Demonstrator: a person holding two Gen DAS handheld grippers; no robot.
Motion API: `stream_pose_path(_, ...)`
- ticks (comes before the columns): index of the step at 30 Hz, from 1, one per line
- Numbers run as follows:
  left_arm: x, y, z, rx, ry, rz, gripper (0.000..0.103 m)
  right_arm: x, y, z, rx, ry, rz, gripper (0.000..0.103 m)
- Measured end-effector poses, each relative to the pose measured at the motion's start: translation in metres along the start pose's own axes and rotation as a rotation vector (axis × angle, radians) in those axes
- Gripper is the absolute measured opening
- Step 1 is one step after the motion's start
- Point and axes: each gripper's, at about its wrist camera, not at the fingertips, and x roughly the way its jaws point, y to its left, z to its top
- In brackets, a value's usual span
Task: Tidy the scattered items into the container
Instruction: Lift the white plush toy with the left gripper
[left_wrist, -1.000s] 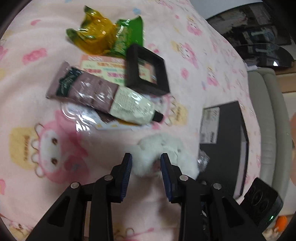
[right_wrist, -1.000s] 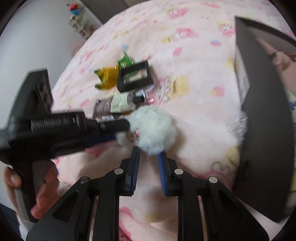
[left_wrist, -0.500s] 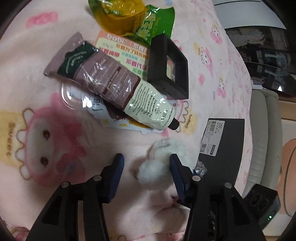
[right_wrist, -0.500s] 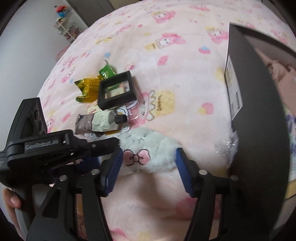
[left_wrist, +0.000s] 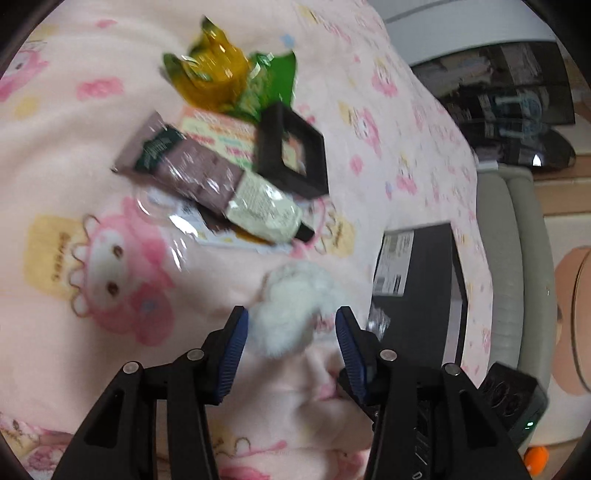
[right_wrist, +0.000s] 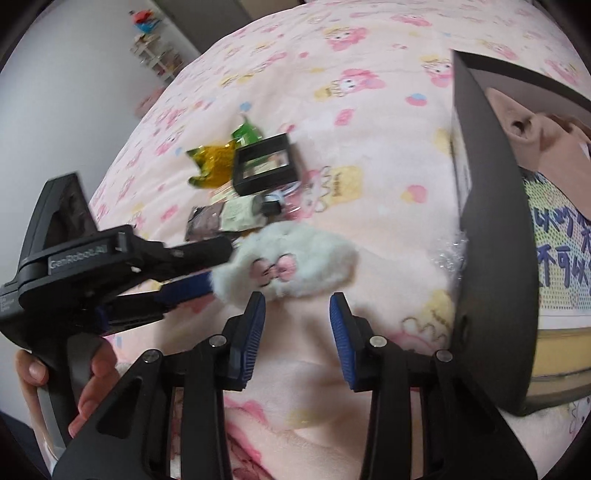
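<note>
Pickup step: fluffy white plush pouch (left_wrist: 295, 306) between released left gripper (left_wrist: 291, 328) jaws, just closing slightly; next, clench, carry to black box (left_wrist: 424, 280).

Right gripper (right_wrist: 297, 314) jaws apart too, just closing, pouch just ahead.

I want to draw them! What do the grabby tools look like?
Both tools are black plastic. The left tool and the right tool each have two fingers with ribbed blue pads and silver screws. The left one's side has white lettering. A bare hand holds its handle.
</note>
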Motion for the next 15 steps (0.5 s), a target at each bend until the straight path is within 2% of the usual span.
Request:
stream_pose_path(2,0.006,0.001,0.003,-0.007,0.011,-0.007,0.044,0.005,0.002,0.003,-0.007,0.016,0.003,0.037)
stream_pose_path(5,0.012,0.003,0.004,-0.005,0.035,0.008,0.044,0.009,0.015,0.009,-0.077,-0.015,-0.068,0.038)
stream_pose_path(7,0.010,0.007,0.004,-0.024,0.028,0.003,0.044,0.013,0.018,0.015,-0.090,-0.024,-0.077,0.042)
stream_pose_path(9,0.008,0.010,0.004,-0.039,0.015,0.009,0.044,0.020,0.017,0.020,-0.079,-0.015,-0.068,0.052)
stream_pose_path(10,0.010,0.011,0.005,-0.043,0.022,0.011,0.044,0.026,0.015,0.023,-0.074,-0.007,-0.069,0.053)
stream_pose_path(13,0.022,0.009,0.003,-0.025,0.092,0.004,0.042,0.040,0.005,0.027,-0.049,0.032,-0.051,0.054)
stream_pose_path(15,0.024,0.005,0.003,-0.001,0.097,0.025,0.042,0.039,0.003,0.024,-0.070,0.033,-0.035,0.043)
